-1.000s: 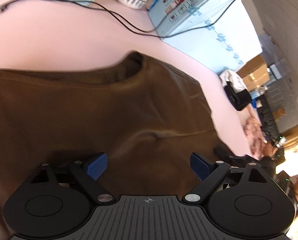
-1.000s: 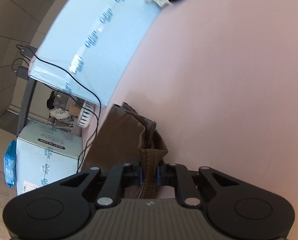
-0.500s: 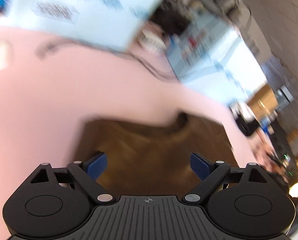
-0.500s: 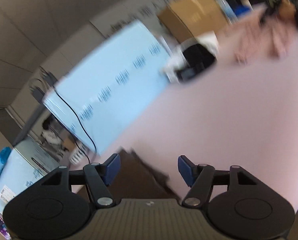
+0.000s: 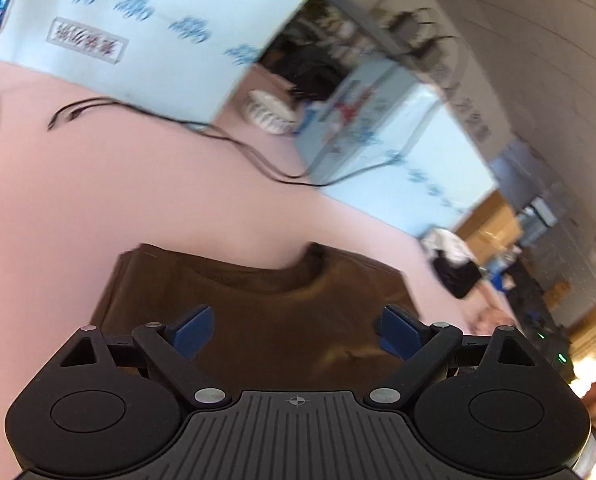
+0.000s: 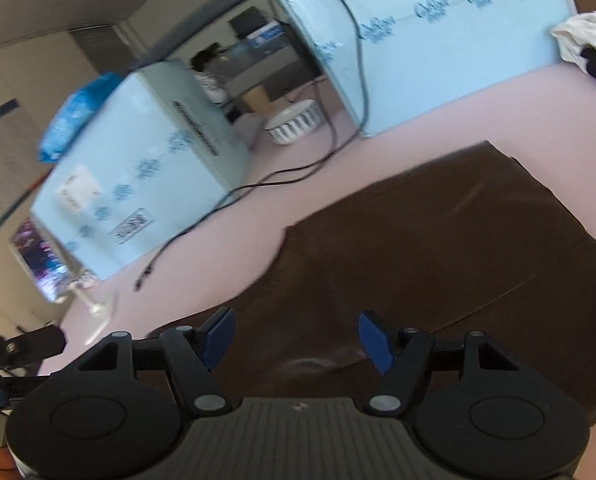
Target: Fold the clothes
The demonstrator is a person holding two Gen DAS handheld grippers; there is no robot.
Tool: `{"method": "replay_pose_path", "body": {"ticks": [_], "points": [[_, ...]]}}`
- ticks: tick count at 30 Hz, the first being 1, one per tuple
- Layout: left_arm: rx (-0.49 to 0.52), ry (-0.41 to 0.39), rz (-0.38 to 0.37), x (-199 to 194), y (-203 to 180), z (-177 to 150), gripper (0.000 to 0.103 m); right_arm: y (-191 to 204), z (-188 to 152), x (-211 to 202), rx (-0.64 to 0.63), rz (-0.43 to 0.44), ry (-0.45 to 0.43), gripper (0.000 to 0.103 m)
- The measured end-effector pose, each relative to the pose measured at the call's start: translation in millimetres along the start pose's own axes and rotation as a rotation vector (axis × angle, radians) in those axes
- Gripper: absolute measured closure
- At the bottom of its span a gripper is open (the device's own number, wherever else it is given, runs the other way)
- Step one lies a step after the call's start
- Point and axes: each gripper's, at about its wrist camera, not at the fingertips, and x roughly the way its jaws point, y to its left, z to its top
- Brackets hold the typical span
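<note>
A brown garment (image 5: pixel 266 304) lies folded into a flat rectangle on the pink table (image 5: pixel 98 200), its neckline toward the far edge. My left gripper (image 5: pixel 296 330) is open and empty, held above the garment's near part. The garment also shows in the right wrist view (image 6: pixel 438 248), dark brown and flat. My right gripper (image 6: pixel 296 338) is open and empty above its near edge.
Light blue boxes (image 5: pixel 146 28) (image 6: pixel 150 176) stand at the back of the table, with black cables (image 5: pixel 226 144) and a white ribbed bowl (image 6: pixel 294 124) between them. A black and white cloth bundle (image 5: pixel 454 264) and a pink cloth lie at the right.
My right gripper let go of the garment's fold, opened and swung round over the garment. My left gripper lifted and pulled back, staying open. The garment now lies folded smaller.
</note>
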Motion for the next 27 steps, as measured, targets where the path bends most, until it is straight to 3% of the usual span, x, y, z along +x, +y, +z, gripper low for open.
{"method": "replay_pose_path", "body": {"ticks": [2, 4, 8, 10, 11, 12, 15, 17, 18, 20, 22, 24, 27], "points": [[-0.012, 0.049, 0.067, 24, 22, 4, 0.01, -12, -7, 8, 0.03, -0.002, 0.018, 0.032], [-0.097, 0.104, 0.032, 42, 46, 5, 0.01, -18, -6, 8, 0.04, 0.021, 0.022, 0.032], [-0.147, 0.107, -0.016, 41, 56, 9, 0.01, -19, 6, 5, 0.072, 0.04, 0.049, 0.031], [-0.174, 0.117, -0.009, 29, 52, 10, 0.01, -15, 15, -1, 0.021, 0.041, -0.043, 0.026], [-0.15, 0.096, -0.002, 20, 44, 9, 0.01, -13, 19, -4, -0.007, 0.041, -0.093, 0.024], [-0.102, 0.066, 0.01, 12, 31, 7, 0.01, -9, 24, -2, -0.066, -0.027, -0.171, 0.023], [0.023, 0.0, 0.036, -4, 1, 2, 0.01, -16, 38, 27, -0.047, -0.097, -0.102, 0.022], [0.081, 0.014, 0.04, 2, -13, -3, 0.01, -26, 44, 45, 0.018, -0.115, -0.032, 0.024], [0.087, 0.059, 0.04, 12, -11, -3, 0.01, -33, 44, 43, 0.06, -0.108, -0.046, 0.033], [0.068, 0.197, 0.063, 40, 6, -1, 0.01, -38, 45, 18, 0.116, -0.118, -0.122, 0.028], [-0.02, 0.229, 0.054, 48, 23, 5, 0.012, -44, 39, -22, 0.123, -0.055, -0.194, 0.02], [-0.048, 0.179, 0.035, 35, 18, 15, 0.011, -52, 33, -61, 0.139, 0.003, -0.225, 0.018], [0.043, 0.105, -0.008, 19, -15, 17, 0.01, -83, 20, -97, 0.258, 0.058, -0.113, 0.017]]}}
